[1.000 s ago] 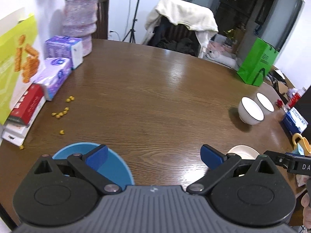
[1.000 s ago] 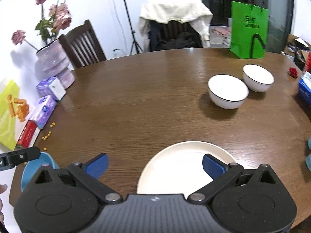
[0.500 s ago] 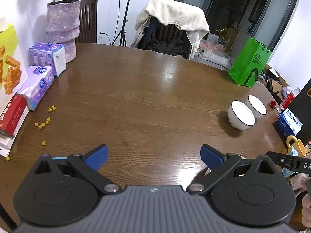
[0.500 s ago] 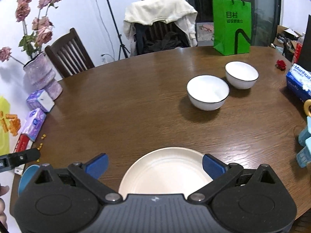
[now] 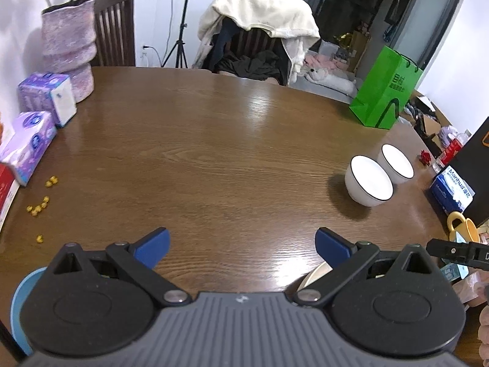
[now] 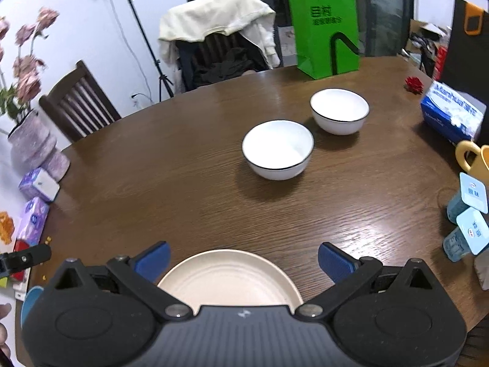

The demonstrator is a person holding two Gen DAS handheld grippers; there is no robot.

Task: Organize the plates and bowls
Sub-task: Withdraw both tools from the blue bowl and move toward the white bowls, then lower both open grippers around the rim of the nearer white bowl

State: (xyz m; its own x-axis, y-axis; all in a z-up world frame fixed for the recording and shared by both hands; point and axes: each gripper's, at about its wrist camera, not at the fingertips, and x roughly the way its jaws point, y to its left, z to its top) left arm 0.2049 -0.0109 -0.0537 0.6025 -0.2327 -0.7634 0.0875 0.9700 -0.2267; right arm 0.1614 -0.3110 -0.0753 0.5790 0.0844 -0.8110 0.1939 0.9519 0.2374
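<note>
Left gripper (image 5: 241,246) and right gripper (image 6: 243,258) both spread wide, empty. Cream plate (image 6: 229,278) directly beneath right gripper; two white bowls (image 6: 278,150) beyond it. Blue plate (image 5: 18,305), possibly a bowl, under left gripper, mostly hidden.

Bare table (image 5: 214,159) lies open ahead; two white bowls (image 6: 278,148) and a green bag (image 6: 324,27) block the right.

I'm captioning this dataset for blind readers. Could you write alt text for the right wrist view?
The open right gripper hovers over a cream plate on a brown wooden table. Beyond it sit two empty white bowls, with a green bag behind them.
</note>
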